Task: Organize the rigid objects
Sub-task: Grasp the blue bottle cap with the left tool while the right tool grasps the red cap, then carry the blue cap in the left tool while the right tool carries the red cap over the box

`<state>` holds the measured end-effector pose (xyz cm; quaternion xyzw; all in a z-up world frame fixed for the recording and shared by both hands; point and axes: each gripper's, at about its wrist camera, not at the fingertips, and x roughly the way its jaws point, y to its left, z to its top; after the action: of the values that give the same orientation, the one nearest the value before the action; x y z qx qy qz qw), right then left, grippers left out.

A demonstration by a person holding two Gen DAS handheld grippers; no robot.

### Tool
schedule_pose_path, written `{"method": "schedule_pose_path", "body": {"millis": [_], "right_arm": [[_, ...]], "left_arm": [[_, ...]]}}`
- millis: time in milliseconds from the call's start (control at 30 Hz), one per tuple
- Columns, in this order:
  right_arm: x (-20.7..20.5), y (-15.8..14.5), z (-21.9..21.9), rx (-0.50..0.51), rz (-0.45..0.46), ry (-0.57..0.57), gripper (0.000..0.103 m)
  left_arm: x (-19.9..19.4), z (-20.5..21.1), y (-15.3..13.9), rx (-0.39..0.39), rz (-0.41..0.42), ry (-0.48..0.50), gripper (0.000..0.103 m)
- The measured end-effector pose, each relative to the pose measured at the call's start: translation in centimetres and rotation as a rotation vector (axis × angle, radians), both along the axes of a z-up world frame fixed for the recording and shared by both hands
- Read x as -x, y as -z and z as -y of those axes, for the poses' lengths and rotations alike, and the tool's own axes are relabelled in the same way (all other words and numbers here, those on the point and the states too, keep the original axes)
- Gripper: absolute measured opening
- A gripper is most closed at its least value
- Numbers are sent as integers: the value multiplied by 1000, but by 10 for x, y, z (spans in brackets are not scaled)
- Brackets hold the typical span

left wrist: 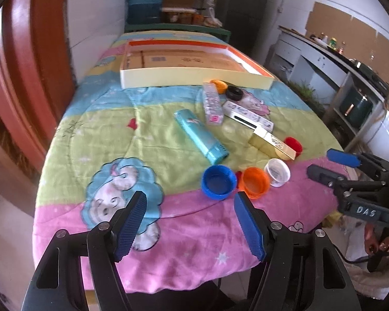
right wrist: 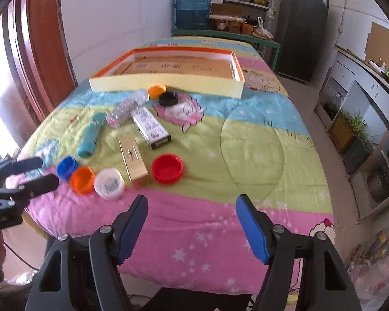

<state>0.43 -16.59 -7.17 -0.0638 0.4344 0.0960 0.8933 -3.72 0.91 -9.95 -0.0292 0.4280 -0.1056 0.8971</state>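
Note:
A shallow cream and orange box (left wrist: 189, 73) (right wrist: 168, 85) lies at the far end of the table. In front of it lie a teal case (left wrist: 202, 134) (right wrist: 90, 134), a clear patterned box (left wrist: 213, 103), a white carton (left wrist: 249, 115) (right wrist: 151, 127), a gold box (left wrist: 272, 142) (right wrist: 134, 159), and blue (left wrist: 218, 181), orange (left wrist: 255, 181), white (left wrist: 277, 172) and red (right wrist: 167, 168) lids. My left gripper (left wrist: 190, 210) is open and empty over the near pink edge. My right gripper (right wrist: 192, 212) is open and empty, also seen in the left wrist view (left wrist: 329, 164).
A small orange lid (left wrist: 219, 85) and a black lid (left wrist: 234, 93) sit by the box front. The table wears a cartoon blanket (right wrist: 246, 140). A wooden door frame (left wrist: 26, 77) stands left. Shelves with a water jug (right wrist: 192, 7), a fridge (right wrist: 300, 28) and cabinets stand behind and right.

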Motion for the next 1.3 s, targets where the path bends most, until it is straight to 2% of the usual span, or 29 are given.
{"method": "schedule_pose_path", "body": {"millis": [167, 333, 367, 467, 500, 567, 1000, 1300], "right_arm": [[-4, 9, -8, 7, 2, -44, 60], [-18, 10, -15, -5, 18, -72, 56], [-22, 10, -16, -12, 19, -76, 52], [-27, 9, -19, -33, 17, -98, 37], [-28, 9, -20, -36, 19, -106, 30], [-29, 9, -21, -39, 21, -114, 30], [-17, 2, -12, -75, 21, -115, 30], [-17, -20, -5, -118, 61, -107, 30]], "left_arm": [[-7, 16, 5, -73, 33, 41, 68], [-11, 20, 5, -94, 62, 55, 60], [-11, 20, 6, -93, 68, 56, 59], [-10, 18, 6, -86, 86, 61, 48], [-10, 18, 5, -83, 91, 63, 41], [-10, 18, 5, -76, 93, 67, 30], [-7, 15, -1, -48, 107, 52, 30], [-11, 9, -27, -15, 151, 49, 30]]}}
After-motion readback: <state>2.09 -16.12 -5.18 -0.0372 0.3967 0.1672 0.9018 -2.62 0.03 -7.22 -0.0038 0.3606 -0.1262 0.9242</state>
